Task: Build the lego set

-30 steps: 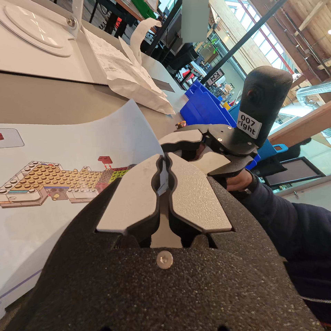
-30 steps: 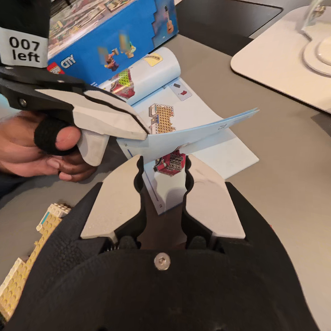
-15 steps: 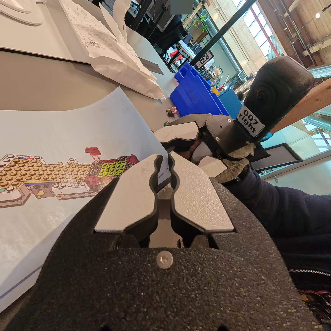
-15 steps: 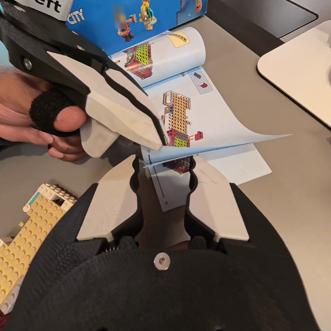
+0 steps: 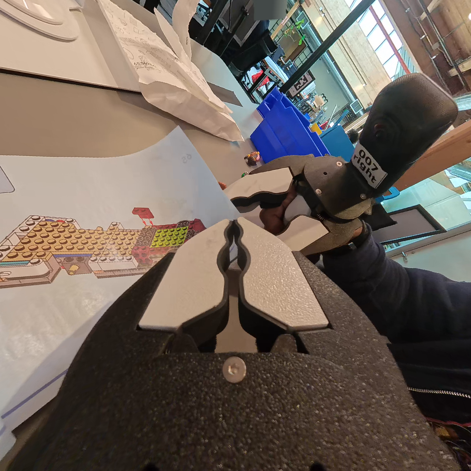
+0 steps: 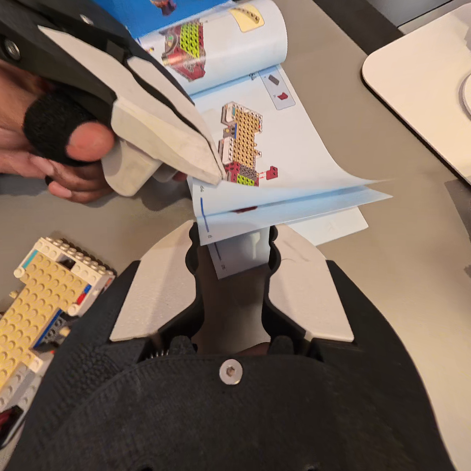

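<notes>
**Left jaws pinching a booklet page; right jaws standing wide beneath it.**

We are holding the left gripper (image 6: 216,175) with its jaws pressed together on the near corner of a pale blue page (image 6: 293,163) of the instruction booklet (image 6: 229,46), and the page is curving up off the worktop (image 6: 382,280), its free edge running crosswise just ahead of the right gripper (image 6: 232,237). We are keeping the right jaws wide and gripping nothing, the lower pages (image 6: 331,226) lying partly between their tips; this gripper is the nearer one to those pages. A tan brick model (image 6: 46,293) is sitting to the left of the right jaws. Compared with a second ago, the left jaws have closed fully on the page, the lifted page has swung closer over the right jaws, and these have widened slightly.
</notes>
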{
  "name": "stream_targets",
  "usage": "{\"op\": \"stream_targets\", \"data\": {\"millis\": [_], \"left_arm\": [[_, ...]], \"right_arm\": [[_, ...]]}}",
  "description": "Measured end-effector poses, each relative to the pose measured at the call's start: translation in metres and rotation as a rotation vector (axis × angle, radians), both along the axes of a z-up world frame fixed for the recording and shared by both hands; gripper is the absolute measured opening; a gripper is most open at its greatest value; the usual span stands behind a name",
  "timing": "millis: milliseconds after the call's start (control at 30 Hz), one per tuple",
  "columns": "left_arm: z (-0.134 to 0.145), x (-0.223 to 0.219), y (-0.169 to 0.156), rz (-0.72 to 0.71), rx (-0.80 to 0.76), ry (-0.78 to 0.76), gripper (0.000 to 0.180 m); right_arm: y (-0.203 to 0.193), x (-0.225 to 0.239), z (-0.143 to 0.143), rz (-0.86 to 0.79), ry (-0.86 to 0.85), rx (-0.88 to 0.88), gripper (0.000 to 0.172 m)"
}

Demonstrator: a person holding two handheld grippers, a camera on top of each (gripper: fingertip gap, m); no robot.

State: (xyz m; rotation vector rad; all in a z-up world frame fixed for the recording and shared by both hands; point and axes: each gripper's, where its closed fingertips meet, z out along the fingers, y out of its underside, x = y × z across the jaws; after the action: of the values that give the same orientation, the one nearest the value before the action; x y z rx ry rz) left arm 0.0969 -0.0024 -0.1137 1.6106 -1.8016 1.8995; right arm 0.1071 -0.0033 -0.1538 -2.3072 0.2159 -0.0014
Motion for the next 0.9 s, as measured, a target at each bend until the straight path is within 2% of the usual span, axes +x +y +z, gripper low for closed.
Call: {"op": "stream_targets", "data": {"millis": [167, 400, 533, 667, 800, 900], "left_arm": [[0.001, 0.002, 0.005, 0.029, -0.009, -0.003, 0.000], [0.001, 0.003, 0.007, 0.047, 0.000, -0.008, 0.000], [0.001, 0.004, 0.009, 0.059, 0.005, -0.009, 0.000], [0.001, 0.004, 0.012, 0.074, 0.006, -0.012, 0.000], [0.001, 0.004, 0.016, 0.086, 0.012, -0.013, 0.000], [0.001, 0.003, 0.017, 0.090, 0.012, -0.013, 0.000]], "right_arm": [[-0.021, 0.020, 0.003, -0.051, 0.008, -0.031, 0.054], [-0.038, 0.057, 0.044, -0.230, 0.053, 0.151, 0.052], [-0.038, 0.060, 0.056, -0.289, 0.135, 0.253, 0.049], [-0.017, 0.032, 0.041, -0.235, 0.247, 0.276, 0.046], [-0.006, 0.019, 0.009, -0.200, 0.190, 0.159, 0.049], [-0.006, 0.026, 0.008, -0.207, 0.129, 0.157, 0.048]]}}
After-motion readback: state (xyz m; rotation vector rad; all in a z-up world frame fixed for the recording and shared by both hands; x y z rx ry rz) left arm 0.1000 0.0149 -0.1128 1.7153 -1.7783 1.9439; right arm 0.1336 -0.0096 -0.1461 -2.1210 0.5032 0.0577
